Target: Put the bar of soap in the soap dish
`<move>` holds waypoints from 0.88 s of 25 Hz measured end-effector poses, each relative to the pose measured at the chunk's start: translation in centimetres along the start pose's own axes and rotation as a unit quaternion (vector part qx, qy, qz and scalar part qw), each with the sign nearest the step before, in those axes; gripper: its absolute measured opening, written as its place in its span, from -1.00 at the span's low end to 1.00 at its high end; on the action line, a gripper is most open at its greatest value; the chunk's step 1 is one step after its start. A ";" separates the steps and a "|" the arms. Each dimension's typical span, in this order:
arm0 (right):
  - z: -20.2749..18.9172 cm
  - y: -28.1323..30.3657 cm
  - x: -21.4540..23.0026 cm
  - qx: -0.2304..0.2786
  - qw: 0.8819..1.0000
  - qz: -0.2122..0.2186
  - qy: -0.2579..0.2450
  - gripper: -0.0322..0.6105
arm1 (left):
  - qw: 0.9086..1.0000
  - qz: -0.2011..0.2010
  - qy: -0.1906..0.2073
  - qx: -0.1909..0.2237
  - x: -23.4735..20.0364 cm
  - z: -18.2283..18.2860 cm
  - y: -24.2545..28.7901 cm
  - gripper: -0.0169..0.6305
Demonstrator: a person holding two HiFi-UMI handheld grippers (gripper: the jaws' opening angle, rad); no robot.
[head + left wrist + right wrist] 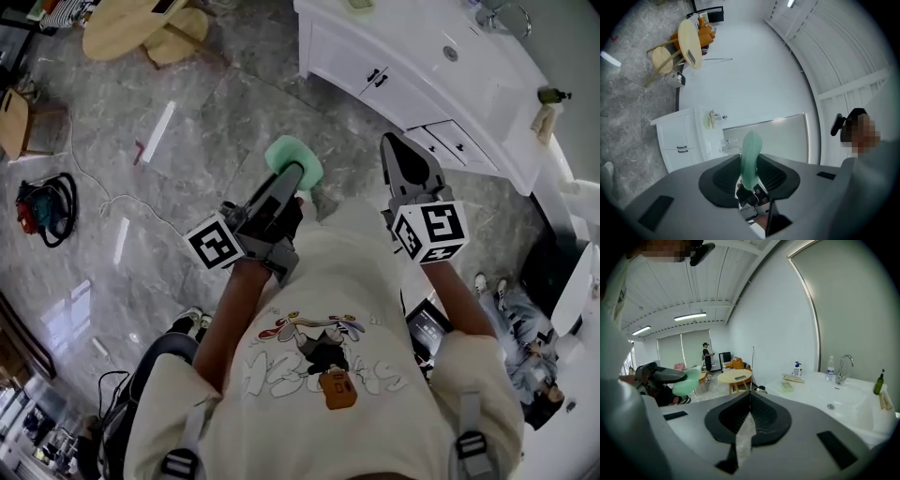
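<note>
Between the jaws of the left gripper (750, 174) stands the pale green oval bar of soap (751, 152), pinched on edge for carrying, well apart from the small pale soap dish (787, 386) on the white vanity tabletop (813, 392). The right gripper (749, 404), with its jaws together on nothing, looks spare.

Mint-green soap bar (293, 159), white vanity (412, 56).

Both arms are out in front of the torso, elbows bent, forearms bare. Left claw (289, 178) points forward and slightly right, with its jaws clamped on the green bar of soap (294, 157). The bar sticks out past the jaw tips. Right claw (401, 150) points forward, roughly level with the left and well apart from it. Its jaws are closed together with nothing between them.
</note>
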State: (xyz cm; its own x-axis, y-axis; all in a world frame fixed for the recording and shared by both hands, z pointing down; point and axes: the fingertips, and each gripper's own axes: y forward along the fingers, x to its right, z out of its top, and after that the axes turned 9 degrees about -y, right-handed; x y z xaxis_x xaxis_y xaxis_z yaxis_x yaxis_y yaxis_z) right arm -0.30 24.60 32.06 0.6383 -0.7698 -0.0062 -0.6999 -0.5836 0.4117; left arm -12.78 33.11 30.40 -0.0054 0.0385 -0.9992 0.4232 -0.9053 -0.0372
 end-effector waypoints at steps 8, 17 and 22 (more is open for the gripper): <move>0.4 2.1 1.3 -0.006 1.000 -0.009 0.011 -0.88 | 1.000 0.009 -0.009 -0.007 -1.0 2.2 1.3 -0.58; 0.1 5.9 5.6 -0.009 0.999 -0.011 0.036 -0.88 | 0.999 0.032 -0.015 -0.017 -2.8 4.2 6.1 -0.58; 1.3 9.8 10.3 -0.008 0.999 -0.004 0.043 -0.88 | 0.999 0.036 -0.017 -0.014 -3.0 6.7 11.7 -0.58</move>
State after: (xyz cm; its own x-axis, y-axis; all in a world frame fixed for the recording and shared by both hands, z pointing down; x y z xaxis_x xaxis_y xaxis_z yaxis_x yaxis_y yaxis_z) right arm -0.97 10.59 34.89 0.6696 -0.7395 0.0690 -0.6898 -0.5846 0.4270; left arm -13.89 19.59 32.89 -0.0050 -0.0418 -0.9991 0.4483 -0.8932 0.0351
